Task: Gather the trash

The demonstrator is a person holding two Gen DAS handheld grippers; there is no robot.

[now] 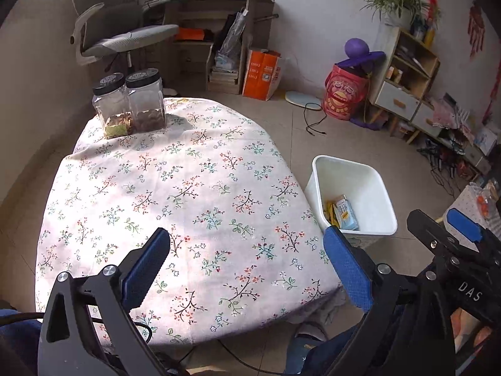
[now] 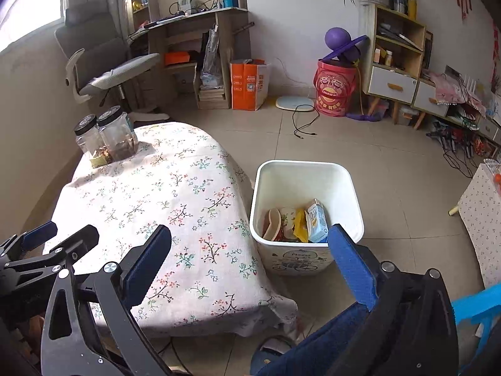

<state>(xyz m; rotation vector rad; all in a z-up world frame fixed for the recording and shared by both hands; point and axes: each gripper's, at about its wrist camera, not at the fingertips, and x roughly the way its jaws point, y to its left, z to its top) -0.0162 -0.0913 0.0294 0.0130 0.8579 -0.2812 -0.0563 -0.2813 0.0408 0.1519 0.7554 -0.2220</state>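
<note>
- Left wrist view: your left gripper (image 1: 247,269) hung over the near part of the table (image 1: 94,206), its blue-padded fingers (image 1: 145,271) spread wide with nothing between them, only the flowered cloth below.
- Your right gripper (image 1: 451,235) showed at the right edge of that view, beside the left one.
- Right wrist view: your right gripper (image 2: 250,269) also stood released, fingers (image 2: 353,266) wide apart and empty, over the table's near right corner and the floor beside it.
- The white bin (image 2: 344,185) stood on the tiled floor just beside the table's right edge, apart from both grippers.
- The trash lay inside the bin: a light blue carton (image 2: 316,219), a yellow wrapper (image 2: 300,225) next to it, and a crumpled paper cup (image 2: 275,224) to the left of those.
- In the left wrist view only the carton (image 1: 344,214) and a bit of yellow showed in the bin (image 1: 369,188).
- Two clear jars (image 1: 131,106) with black lids stood side by side, touching, at the far left corner of the table.
- Your leg in blue trousers (image 2: 319,344) showed below the right gripper.
</note>
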